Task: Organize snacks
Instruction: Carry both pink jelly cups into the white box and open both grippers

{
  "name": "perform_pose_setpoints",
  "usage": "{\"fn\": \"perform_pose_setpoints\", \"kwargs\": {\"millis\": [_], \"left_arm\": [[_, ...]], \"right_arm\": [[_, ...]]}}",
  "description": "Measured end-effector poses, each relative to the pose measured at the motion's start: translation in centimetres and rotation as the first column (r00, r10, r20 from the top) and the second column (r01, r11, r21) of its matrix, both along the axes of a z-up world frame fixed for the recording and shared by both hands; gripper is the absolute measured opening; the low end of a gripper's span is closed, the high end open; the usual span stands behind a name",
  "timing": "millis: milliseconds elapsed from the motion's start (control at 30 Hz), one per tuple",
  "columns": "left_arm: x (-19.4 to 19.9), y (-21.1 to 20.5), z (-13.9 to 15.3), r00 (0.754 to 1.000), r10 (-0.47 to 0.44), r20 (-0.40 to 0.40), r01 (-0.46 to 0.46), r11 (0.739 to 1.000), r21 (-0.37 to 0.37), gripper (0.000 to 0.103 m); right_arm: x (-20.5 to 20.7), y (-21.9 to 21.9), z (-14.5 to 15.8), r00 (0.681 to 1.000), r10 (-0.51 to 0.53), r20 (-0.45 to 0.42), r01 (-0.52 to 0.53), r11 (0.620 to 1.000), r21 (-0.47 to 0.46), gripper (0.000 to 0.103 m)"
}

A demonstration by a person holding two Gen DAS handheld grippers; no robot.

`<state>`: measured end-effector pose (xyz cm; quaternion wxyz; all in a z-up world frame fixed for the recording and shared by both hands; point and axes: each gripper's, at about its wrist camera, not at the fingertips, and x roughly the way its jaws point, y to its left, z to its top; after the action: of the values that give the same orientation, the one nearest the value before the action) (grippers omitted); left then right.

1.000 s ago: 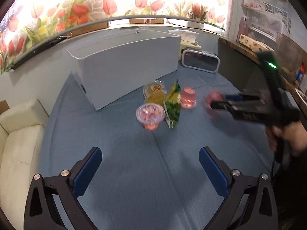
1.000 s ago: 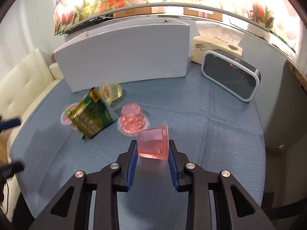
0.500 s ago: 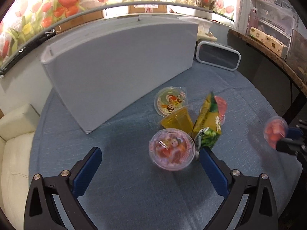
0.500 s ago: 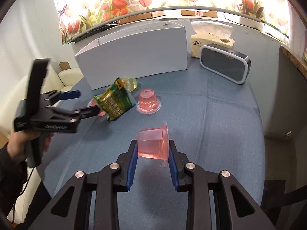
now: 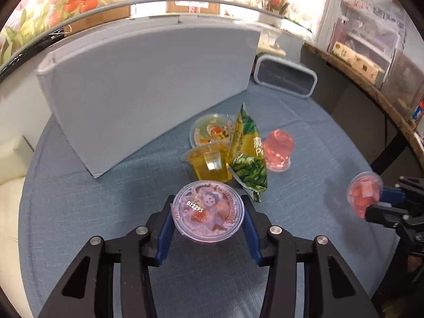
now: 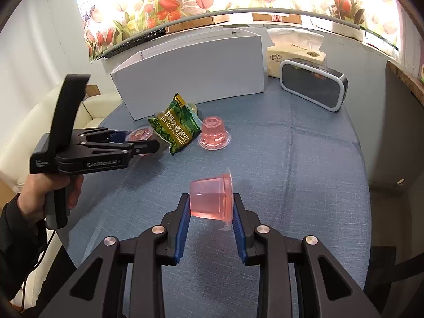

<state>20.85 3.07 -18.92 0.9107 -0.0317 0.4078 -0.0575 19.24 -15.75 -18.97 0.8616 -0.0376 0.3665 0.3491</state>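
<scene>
My left gripper (image 5: 208, 216) is shut on a pink jelly cup with a cartoon lid (image 5: 208, 212), low over the blue tablecloth; it shows in the right wrist view (image 6: 139, 143) too. My right gripper (image 6: 210, 206) is shut on a pink jelly cup (image 6: 212, 197) held on its side above the table; the left wrist view shows that cup (image 5: 364, 194) at the right. On the table lie a yellow jelly cup (image 5: 210, 163), a lidded cup (image 5: 212, 131), a green pea snack bag (image 5: 249, 156) and an upside-down pink jelly cup (image 5: 279, 149).
A tall white box (image 5: 148, 87) stands behind the snacks, open at the top. A grey speaker (image 6: 314, 88) and a tissue pack (image 6: 294, 50) sit at the back right. The round table's edge (image 6: 363, 175) drops off at the right. A cream sofa (image 6: 16, 137) is at the left.
My left gripper moved in and closed on the cartoon-lid jelly cup. My right gripper, still holding its pink cup, has drawn back and up a little.
</scene>
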Motion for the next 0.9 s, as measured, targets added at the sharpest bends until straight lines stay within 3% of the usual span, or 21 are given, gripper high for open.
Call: {"fn": "perform_pose_setpoints", "kwargs": {"millis": [267,467,633,900], "left_arm": [[-3.0,1.3,3.6,0.997,0.022,0.080,-0.018,0.999,-0.049,0.051],[-3.8,3.3,7.3,0.989,0.060,0.134,-0.049,0.995,-0.084,0.051],[-2.5,4.6,11.1,0.978,0.071,0.197,-0.057,0.996,-0.073,0.051],[3.2,7.5,15.6,0.967,0.090,0.240,-0.077,0.995,-0.063,0.051]], "right_arm": [[0.4,1.3,0.7,1.000,0.028,0.001,-0.028,0.999,0.026,0.033],[1.4,3.6,3.2,0.997,0.062,0.037,-0.063,0.997,0.043,0.033],[3.4,6.1,6.8,0.991,0.096,0.091,-0.102,0.993,0.060,0.033],[9.8,11.4,12.4,0.986,0.132,0.106,-0.142,0.986,0.085,0.033]]}}
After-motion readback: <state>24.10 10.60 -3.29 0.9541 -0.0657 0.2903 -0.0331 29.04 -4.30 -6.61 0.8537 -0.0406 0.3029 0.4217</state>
